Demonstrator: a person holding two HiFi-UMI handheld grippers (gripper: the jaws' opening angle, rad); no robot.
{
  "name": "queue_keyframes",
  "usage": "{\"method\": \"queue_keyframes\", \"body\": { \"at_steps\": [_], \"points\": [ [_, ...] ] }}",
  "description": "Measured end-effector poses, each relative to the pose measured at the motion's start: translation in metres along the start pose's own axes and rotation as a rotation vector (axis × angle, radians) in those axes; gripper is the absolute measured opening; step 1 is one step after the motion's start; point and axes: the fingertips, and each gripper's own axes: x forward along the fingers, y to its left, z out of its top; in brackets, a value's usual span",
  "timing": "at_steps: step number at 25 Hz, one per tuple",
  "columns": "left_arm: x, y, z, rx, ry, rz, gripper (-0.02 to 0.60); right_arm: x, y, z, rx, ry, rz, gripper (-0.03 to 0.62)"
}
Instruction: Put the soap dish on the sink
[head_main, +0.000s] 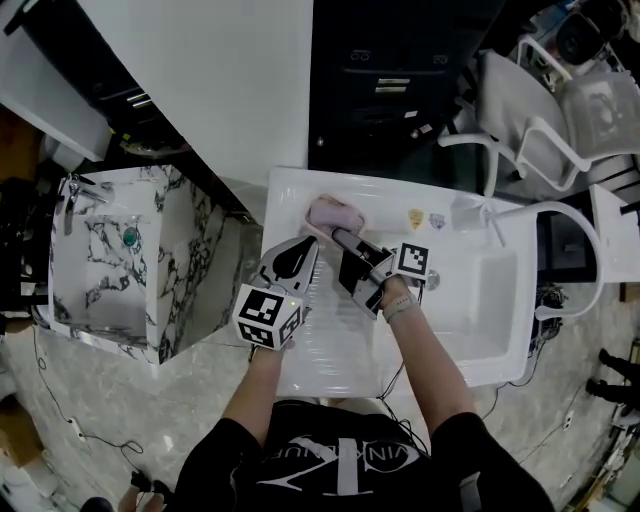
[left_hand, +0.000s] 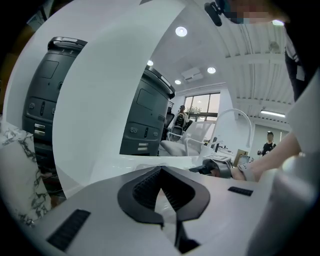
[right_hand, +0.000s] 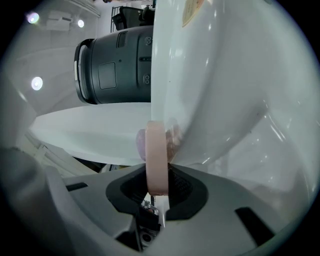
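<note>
Clamping the soap dish (right_hand: 156, 155) rim, right gripper (right_hand: 159, 186) hovers at the sink (head_main: 470, 345) edge.

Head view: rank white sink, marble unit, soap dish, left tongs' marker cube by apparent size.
1. white sink
2. marble unit
3-4. left tongs' marker cube and soap dish: look alike; cube sits nearer the camera, so unranked.
</note>
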Motion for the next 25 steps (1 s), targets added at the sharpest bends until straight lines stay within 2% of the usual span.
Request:
{"method": "queue_keyframes", "body": {
  "at_steps": [4, 12, 17, 22, 25],
  "points": [
    [0.006, -0.003, -0.01, 0.015, 0.065, -0.004, 0.014, 0.001, 0.001, 0.003, 0.017, -0.007, 0.003, 0.077],
    [0.018, -0.007, -0.023, -0.04, 0.142, -0.033, 0.014, 0.0, -0.005, 0.005, 0.013, -0.014, -0.029, 0.077],
    [0.031, -0.012, -0.036, -0.006, 0.281, -0.041, 0.013, -0.003, -0.007, 0.009, 0.023, -0.03, -0.042, 0.078],
    [0.044, -0.032, -0.055, 0.002, 0.425, -0.137, 0.012, -0.006, -0.008, 0.01, 0.025, -0.002, -0.076, 0.078],
    [0.048, -0.035, -0.063, 0.06, 0.49, -0.133, 0.012, -0.007, -0.006, 0.01, 0.003, 0.024, -0.09, 0.078]
  ]
}}
